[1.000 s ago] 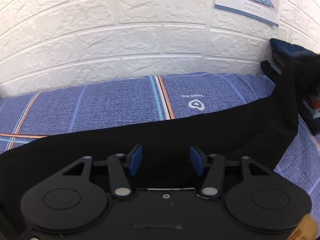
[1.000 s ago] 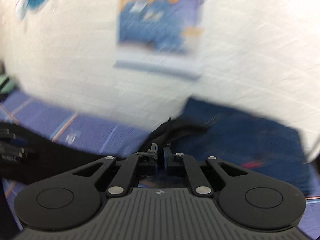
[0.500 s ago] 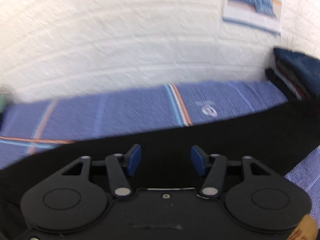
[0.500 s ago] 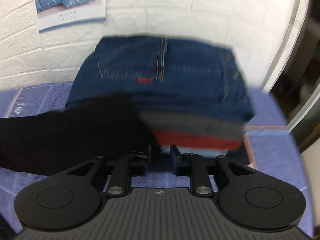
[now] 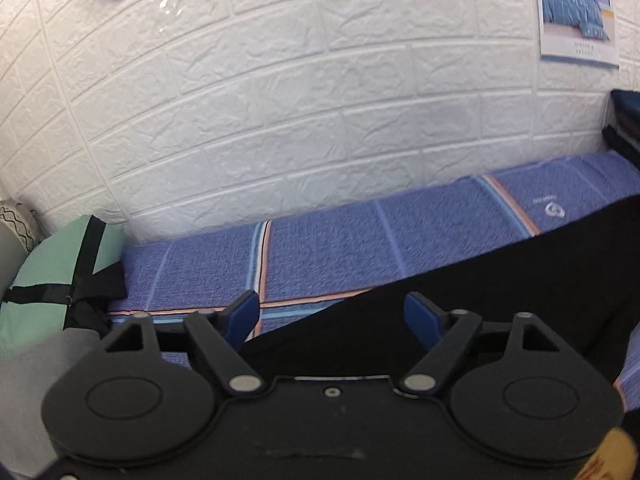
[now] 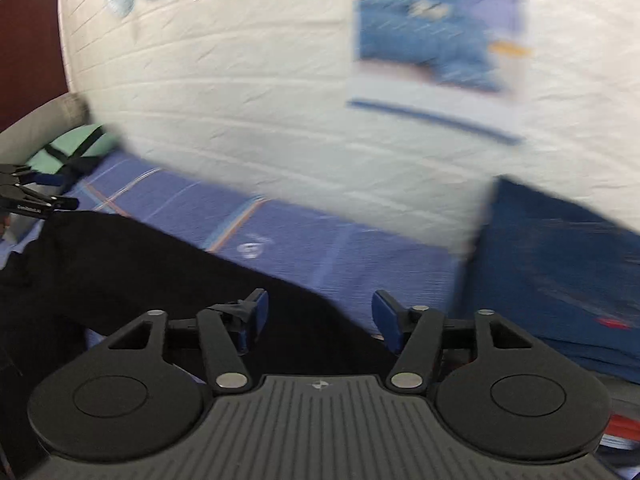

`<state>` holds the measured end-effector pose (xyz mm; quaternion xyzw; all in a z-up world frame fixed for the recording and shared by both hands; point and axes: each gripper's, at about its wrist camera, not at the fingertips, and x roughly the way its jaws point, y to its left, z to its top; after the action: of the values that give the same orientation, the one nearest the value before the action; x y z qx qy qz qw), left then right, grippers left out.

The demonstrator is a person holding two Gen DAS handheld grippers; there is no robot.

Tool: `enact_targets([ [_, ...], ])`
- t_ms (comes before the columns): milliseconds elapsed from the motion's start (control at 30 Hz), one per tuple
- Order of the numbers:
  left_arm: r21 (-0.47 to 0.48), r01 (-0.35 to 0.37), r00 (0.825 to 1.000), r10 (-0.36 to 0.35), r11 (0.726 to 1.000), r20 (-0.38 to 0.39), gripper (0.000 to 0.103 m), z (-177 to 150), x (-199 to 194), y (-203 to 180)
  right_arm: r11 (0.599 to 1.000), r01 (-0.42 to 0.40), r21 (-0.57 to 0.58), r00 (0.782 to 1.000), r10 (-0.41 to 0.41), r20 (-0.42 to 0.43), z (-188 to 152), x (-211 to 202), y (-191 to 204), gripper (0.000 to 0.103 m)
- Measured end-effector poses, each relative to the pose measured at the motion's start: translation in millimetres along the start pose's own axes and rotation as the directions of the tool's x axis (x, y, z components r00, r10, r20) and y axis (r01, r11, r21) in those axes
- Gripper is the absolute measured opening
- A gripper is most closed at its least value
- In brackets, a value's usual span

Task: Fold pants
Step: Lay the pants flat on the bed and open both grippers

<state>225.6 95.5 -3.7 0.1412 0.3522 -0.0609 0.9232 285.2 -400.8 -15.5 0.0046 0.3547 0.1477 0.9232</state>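
While the black pants (image 5: 500, 280) lie stretched across the blue plaid bedsheet (image 5: 332, 240), both grippers stand above them with nothing clamped. The left gripper (image 5: 330, 316) has just been opening its jaws; its blue pads are spread wide, the left one over bare sheet and the right one over the dark cloth, neither pressing on it. The right gripper (image 6: 318, 320) has likewise just been opening and now gapes wide, the pants' fabric lying below and between its pads without being pinched. From the right wrist view the pants (image 6: 120, 264) run from the near centre out to the left, where the left gripper (image 6: 44, 196) shows at the edge. A stack of folded clothes (image 6: 560, 272) topped by blue denim sits on the right against the white brick-pattern wall (image 5: 280, 112). A mint-green bag (image 5: 60, 264) with black straps rests at the far left of the bed, and a poster (image 5: 576, 12) hangs on the wall at the right.
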Motion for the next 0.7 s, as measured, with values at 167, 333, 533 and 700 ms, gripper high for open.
enact_targets([
  [167, 0.088, 0.064, 0.998, -0.064, 0.994, -0.011, 0.086, -4.9, 26.0, 11.9, 0.992, -0.096, -0.082, 0.993, 0.090, -0.076, 11.1, 57.1, 47.2, 0.099],
  [333, 0.112, 0.176, 0.984, -0.171, 0.978, -0.059, 0.086, -10.4, 69.5, 17.6, 0.976, -0.169, -0.139, 0.978, 0.149, -0.143, 22.7, 106.4, 74.5, 0.103],
  [533, 0.143, 0.235, 0.966, -0.215, 0.961, -0.146, 0.087, -17.2, 117.7, 22.6, 0.956, -0.260, -0.136, 0.953, 0.232, -0.193, 36.3, 157.1, 88.3, 0.103],
  [700, 0.008, 0.283, 0.948, -0.279, 0.959, -0.152, 0.085, -17.2, 138.3, 44.9, 0.953, -0.278, -0.117, 0.940, 0.245, -0.236, 36.3, 191.5, 84.1, 0.103],
])
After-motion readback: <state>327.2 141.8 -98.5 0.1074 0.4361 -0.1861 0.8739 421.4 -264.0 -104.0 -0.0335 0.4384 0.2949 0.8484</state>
